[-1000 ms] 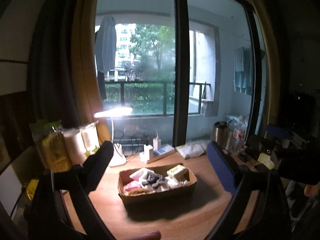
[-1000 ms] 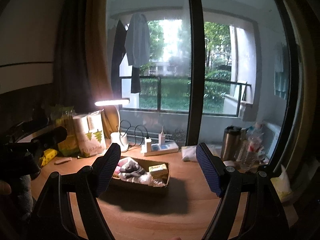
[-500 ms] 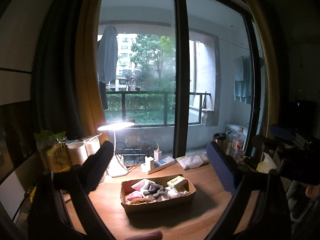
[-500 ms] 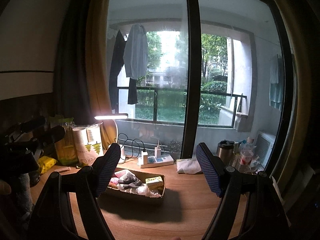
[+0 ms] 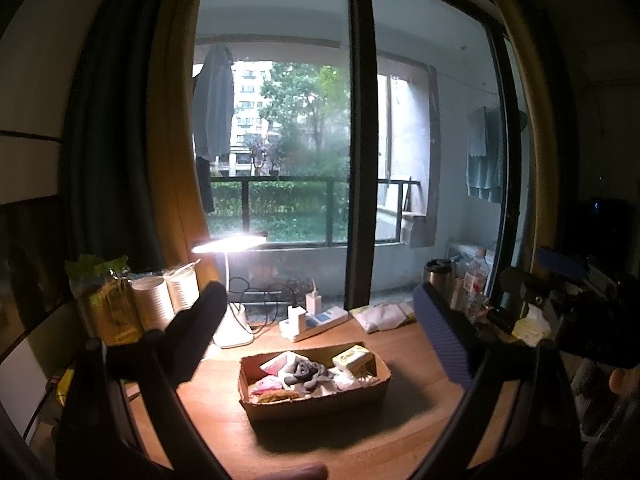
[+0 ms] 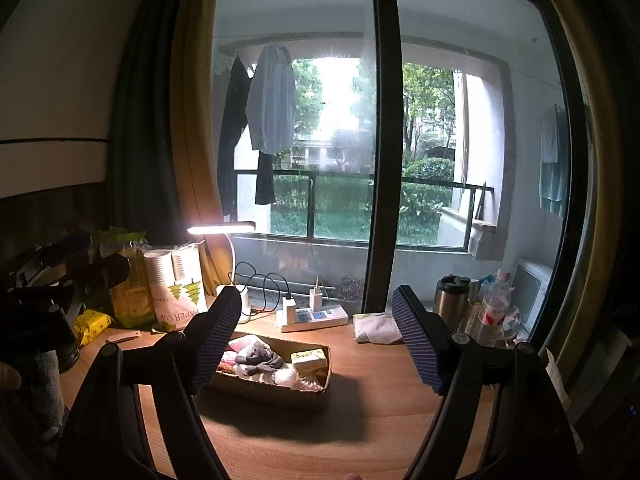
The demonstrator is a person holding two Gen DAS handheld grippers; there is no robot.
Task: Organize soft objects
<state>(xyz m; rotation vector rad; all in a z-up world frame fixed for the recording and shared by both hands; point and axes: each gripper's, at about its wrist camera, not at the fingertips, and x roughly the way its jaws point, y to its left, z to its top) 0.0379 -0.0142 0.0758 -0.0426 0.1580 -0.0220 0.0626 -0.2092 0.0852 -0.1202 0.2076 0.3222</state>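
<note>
on desk, cardboard box beyond left gripper, right gripper; both agape, empty.

Home room w/ a wooden desk by a big glass balcony door. Laundry hangs outside; desk lamp, power strip, paper cups, thermos etc. sit on the desk.

lit desk lamp on wooden desk, balcony window behind.
</note>
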